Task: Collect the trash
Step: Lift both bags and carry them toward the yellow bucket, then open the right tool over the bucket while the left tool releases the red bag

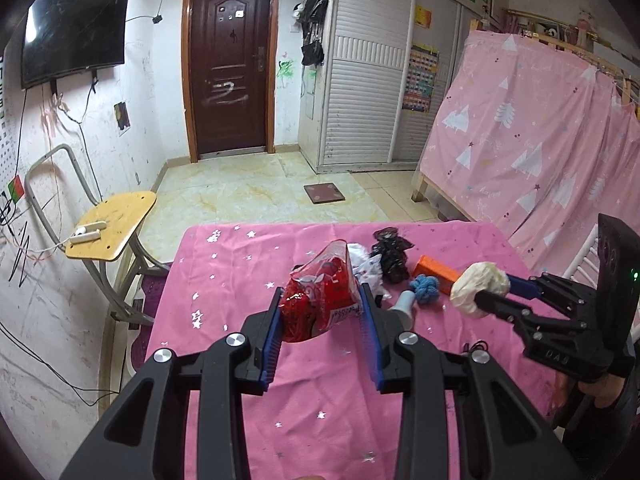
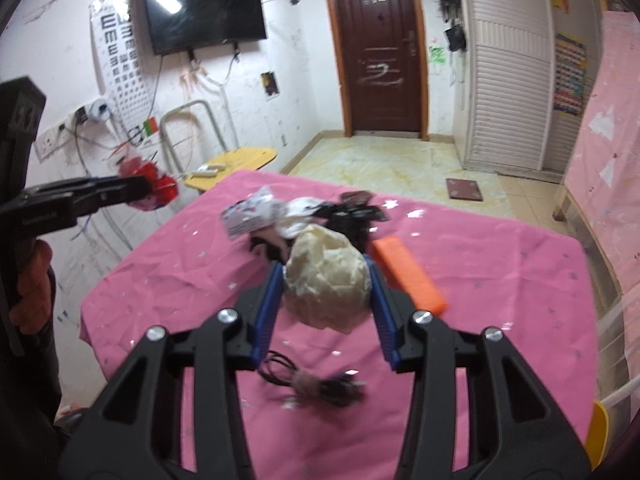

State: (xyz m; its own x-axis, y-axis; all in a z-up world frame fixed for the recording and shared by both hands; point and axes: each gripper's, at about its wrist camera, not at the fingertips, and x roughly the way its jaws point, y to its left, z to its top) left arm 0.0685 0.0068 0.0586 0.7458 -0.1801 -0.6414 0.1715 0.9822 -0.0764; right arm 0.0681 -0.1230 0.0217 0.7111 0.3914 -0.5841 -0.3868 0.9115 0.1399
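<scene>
Red wrapper (image 1: 320,304) pinched in left claw (image 1: 323,300), cream paper wad (image 2: 326,280) pinched in right claw (image 2: 325,280)

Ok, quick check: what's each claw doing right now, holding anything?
Left claw: closed on the red snack wrapper, lifted off the table.
Right claw: closed on the cream paper wad.

Above a counter (image 1: 224,280) draped in pink star-print cloth, the left tool (image 1: 322,312) clamps a crumpled red snack wrapper (image 1: 316,304) between its blue-padded fingers. At right, the right tool (image 1: 486,290) grips a cream-coloured paper wad (image 1: 478,286). Between them on the cloth lie white scraps (image 1: 366,266), a black crumpled wrapper (image 1: 390,256), an orange box (image 1: 434,270) and a blue yarn ball (image 1: 426,288). A yellow chair (image 1: 114,222) stands beside the counter.
</scene>
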